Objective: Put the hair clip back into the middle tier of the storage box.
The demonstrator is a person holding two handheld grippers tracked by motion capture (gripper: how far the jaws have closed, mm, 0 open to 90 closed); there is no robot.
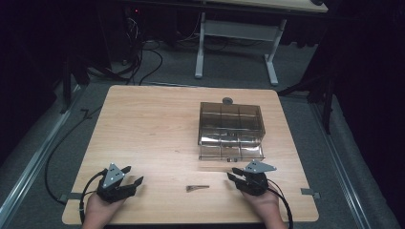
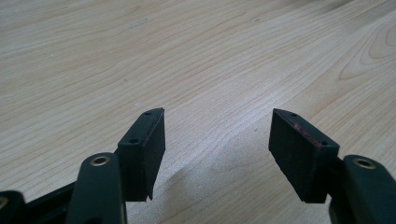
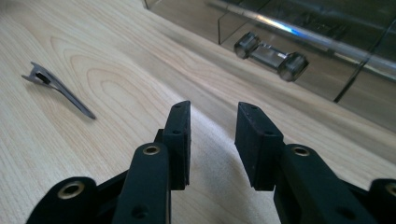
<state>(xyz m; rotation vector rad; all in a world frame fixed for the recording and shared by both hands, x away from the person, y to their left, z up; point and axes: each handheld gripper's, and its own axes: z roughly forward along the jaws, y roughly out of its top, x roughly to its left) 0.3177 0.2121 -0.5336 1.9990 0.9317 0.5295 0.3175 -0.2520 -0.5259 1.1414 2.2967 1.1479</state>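
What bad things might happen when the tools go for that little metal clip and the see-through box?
1. The thin grey metal hair clip lies flat on the light wooden table, so the open right tool might slide it away instead of pinching it.
2. The smoky clear plastic drawer box looks light; tugging its clear handle could drag the whole box, probably unless the open left tool steadies it.

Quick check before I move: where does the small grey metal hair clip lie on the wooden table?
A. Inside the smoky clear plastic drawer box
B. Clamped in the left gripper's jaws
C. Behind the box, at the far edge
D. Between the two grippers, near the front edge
D: the high view shows the small grey metal hair clip lying flat on the wooden table between the left gripper and the right gripper, in front of the smoky clear plastic drawer box.
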